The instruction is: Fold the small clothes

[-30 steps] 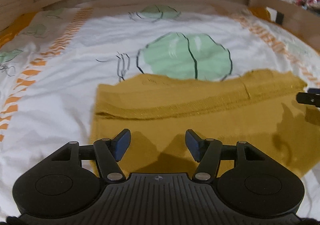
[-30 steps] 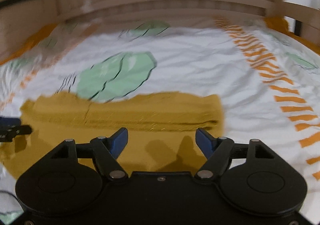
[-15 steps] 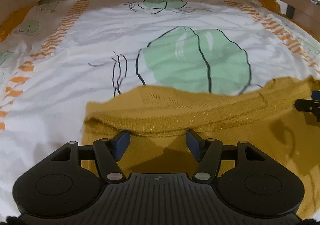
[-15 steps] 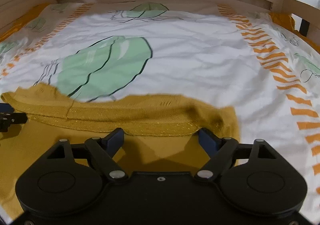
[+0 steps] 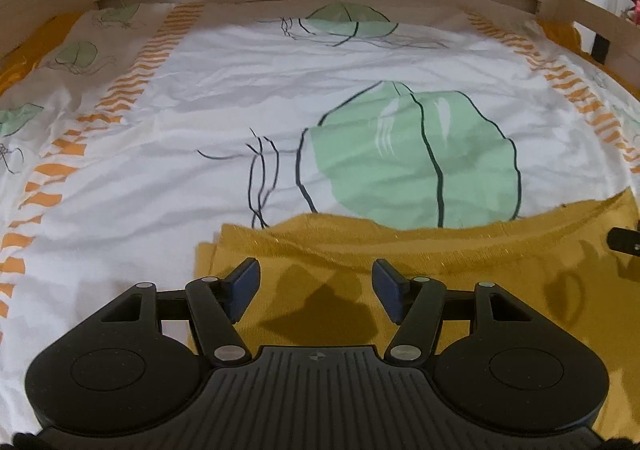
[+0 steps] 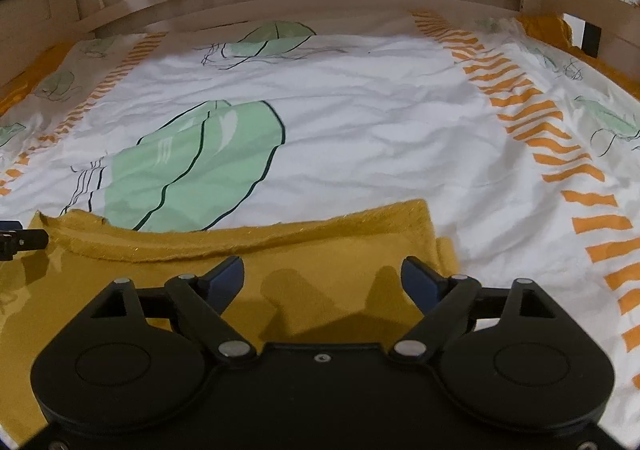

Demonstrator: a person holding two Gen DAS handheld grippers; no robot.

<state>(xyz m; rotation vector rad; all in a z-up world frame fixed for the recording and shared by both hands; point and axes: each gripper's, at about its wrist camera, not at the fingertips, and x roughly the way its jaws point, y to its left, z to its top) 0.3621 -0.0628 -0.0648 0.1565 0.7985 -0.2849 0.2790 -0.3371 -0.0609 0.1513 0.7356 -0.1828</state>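
While the mustard garment (image 5: pixel 420 262) lies folded across the lower frame on the bedsheet (image 5: pixel 280 98), the left gripper (image 5: pixel 316 284) hovers spread and empty; the right gripper (image 6: pixel 322 278), just widening, holds nothing.

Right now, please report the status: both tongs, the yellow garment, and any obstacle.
Left tongs open, empty. Right tongs open, empty, jaws just widened. Yellow garment flat on bedsheet, far edge folded over. No obstacle seen.
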